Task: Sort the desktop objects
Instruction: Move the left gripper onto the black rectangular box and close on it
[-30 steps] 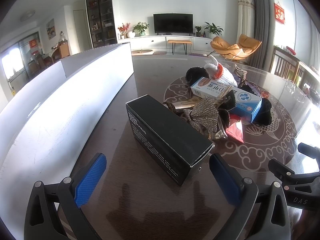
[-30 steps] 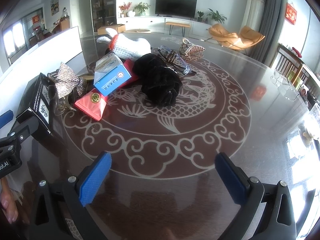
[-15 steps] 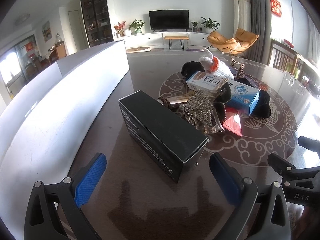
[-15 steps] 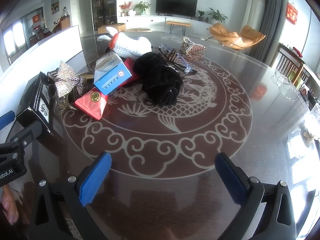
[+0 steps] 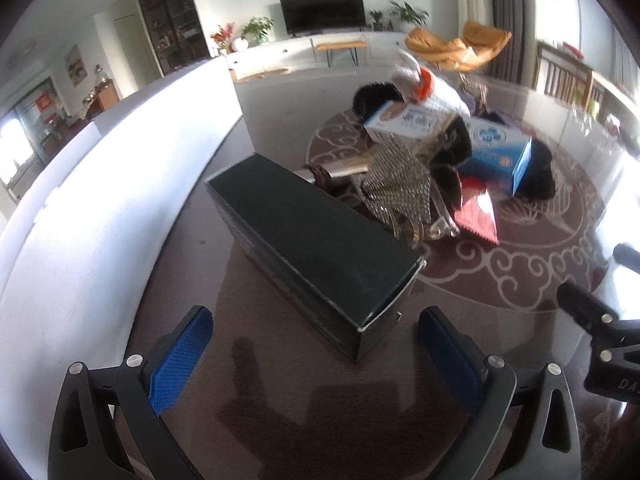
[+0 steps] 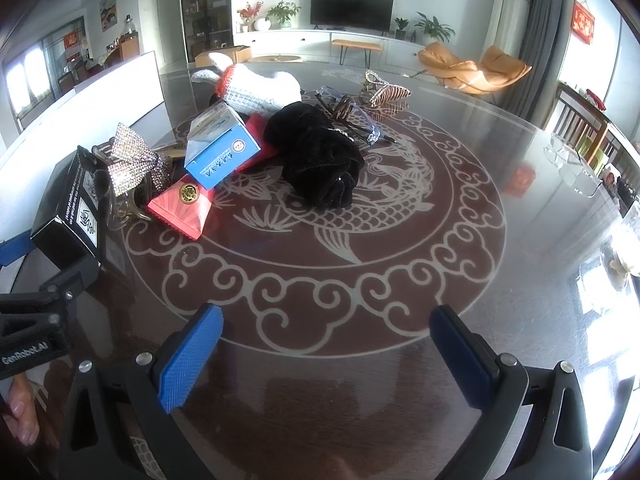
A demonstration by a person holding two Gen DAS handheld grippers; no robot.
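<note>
Closer now, the left gripper [image 5: 312, 344] nears the black box [image 5: 316, 248], jaws spread to straddle its near end beside the clutter pile; the right gripper [image 6: 328, 348] hovers spread, empty, over bare table [image 6: 520, 280].

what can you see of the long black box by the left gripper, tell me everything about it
The long black box looks like matte cardboard, rectangular, lying flat on the dark table, angled away from the left gripper. White print runs along its long side; its end face carries white text and a logo panel. The near end flap looks slightly loose. The left gripper's jaws stand open on either side of the near end, not touching. A sparkly bow lies close against its far side; a white panel stands beside it.
</note>
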